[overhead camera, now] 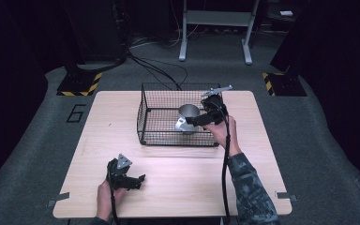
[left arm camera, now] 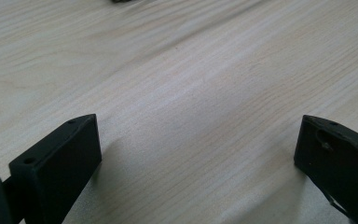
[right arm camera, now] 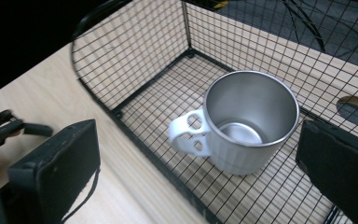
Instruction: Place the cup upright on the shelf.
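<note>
1. The mug point(right arm camera: 242, 126) hides part of the wire basket point(right arm camera: 135, 51) floor behind it.
2. Beside the mug, the right gripper point(right arm camera: 198, 154) has its jaws cut off by the bottom edge.
3. Past the basket, a dark oval, perhaps a hole, is too blurred to identify.

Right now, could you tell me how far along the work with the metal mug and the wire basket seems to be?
The mug already stands upright inside the wire basket, handle toward the near wall. The right gripper hovers at the basket with jaws open and apart from the mug, holding nothing; whether it is arriving or leaving, I cannot tell. The left gripper rests open over the bare table. Little seems left beyond clearing the right hand.
</note>
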`<state>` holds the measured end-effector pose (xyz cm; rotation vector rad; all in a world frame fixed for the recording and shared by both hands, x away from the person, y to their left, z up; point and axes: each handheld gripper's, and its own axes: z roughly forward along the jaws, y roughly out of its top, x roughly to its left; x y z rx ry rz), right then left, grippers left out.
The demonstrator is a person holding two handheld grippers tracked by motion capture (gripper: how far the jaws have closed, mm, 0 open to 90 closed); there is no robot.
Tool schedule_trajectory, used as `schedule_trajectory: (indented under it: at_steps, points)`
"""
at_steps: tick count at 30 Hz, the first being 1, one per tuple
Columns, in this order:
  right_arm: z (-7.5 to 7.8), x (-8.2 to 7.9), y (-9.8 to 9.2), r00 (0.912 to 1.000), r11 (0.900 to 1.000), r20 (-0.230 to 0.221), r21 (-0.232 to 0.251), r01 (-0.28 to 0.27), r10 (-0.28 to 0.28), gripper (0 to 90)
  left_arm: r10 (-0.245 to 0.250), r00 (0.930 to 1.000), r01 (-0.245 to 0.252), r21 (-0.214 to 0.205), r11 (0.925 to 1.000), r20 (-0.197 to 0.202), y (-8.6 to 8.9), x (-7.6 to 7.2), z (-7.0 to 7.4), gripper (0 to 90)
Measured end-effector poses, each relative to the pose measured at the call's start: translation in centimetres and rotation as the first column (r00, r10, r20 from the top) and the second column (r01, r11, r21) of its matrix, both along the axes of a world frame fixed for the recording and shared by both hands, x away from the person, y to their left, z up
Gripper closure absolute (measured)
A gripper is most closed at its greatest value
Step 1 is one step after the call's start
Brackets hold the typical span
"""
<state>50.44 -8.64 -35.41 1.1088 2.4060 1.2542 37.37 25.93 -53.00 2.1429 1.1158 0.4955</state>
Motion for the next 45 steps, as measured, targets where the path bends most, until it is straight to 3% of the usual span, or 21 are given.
schedule_trajectory:
  at_steps: [7, 15, 24, 32, 36, 37, 38, 39, 40, 42, 44, 45]
  points:
    - [0.3, -3.0, -1.3, 0.9991, 0.9998, 0.037, -0.009, -0.02, 0.021, 0.0, 0.0, 1.0, 0.0, 0.0, 1.0, 0.0, 0.0, 0.0, 0.0, 0.5]
    - [-0.9, -6.8, -3.9, 0.9981, 0.9996, 0.062, -0.029, -0.005, 0.007, 0.0, 0.0, 1.0, 0.0, 0.0, 1.0, 0.0, 0.0, 0.0, 0.0, 0.5]
    - [-3.1, -9.0, -6.8, 0.9971, 0.998, 0.057, -0.034, 0.053, -0.051, 0.0, 0.0, 1.0, 0.0, -0.001, 1.0, 0.0, 0.0, 0.0, 0.0, 0.5]
    - [-6.4, -10.3, -9.9, 0.9921, 0.991, 0.022, -0.049, 0.124, -0.123, 0.0, -0.001, 1.0, 0.001, 0.0, 1.0, 0.0, 0.0, 0.0, 0.0, 0.5]
    - [-9.7, -11.2, -12.3, 0.978, 0.9764, -0.003, -0.059, 0.208, -0.208, 0.0, 0.004, 1.0, -0.004, -0.004, 1.0, 0.006, 0.0, 0.0, -0.1, 0.5]
    - [-9.7, -11.2, -12.3, 0.978, 0.9764, -0.003, -0.059, 0.208, -0.208, 0.0, 0.008, 1.0, -0.008, -0.011, 0.9999, 0.002, -0.1, 0.0, 0.0, 0.5]
    - [-11.6, -11.5, -13.4, 0.9711, 0.9696, -0.018, -0.063, 0.236, -0.238, 0.0, 0.002, 1.0, -0.002, -0.003, 1.0, 0.0, 0.0, 0.0, 0.0, 0.5]
    - [-11.6, -11.5, -13.4, 0.9711, 0.9696, -0.018, -0.063, 0.236, -0.238, 0.0, 0.002, 1.0, -0.002, -0.003, 1.0, 0.0, 0.0, 0.0, 0.0, 0.5]
    - [-13.2, -11.7, -14.4, 0.9641, 0.9633, -0.037, -0.066, 0.26, -0.263, 0.0, 0.005, 1.0, -0.005, -0.005, 1.0, 0.005, 0.0, 0.0, 0.0, 0.5]
    - [-13.8, -11.9, -14.7, 0.9606, 0.9599, -0.037, -0.064, 0.273, -0.276, 0.0, 0.0, 1.0, 0.0, -0.001, 1.0, 0.0, 0.0, 0.0, 0.0, 0.5]
    - [-15.7, -12.3, -15.9, 0.9441, 0.9432, -0.039, -0.074, 0.324, -0.327, 0.0, 0.0, 1.0, 0.0, 0.0, 1.0, -0.001, 0.0, 0.0, 0.0, 0.5]
    - [-15.7, -12.3, -15.9, 0.9441, 0.9432, -0.039, -0.074, 0.324, -0.327, 0.0, 0.0, 1.0, 0.0, -0.001, 1.0, 0.0, 0.0, 0.0, 0.0, 0.5]
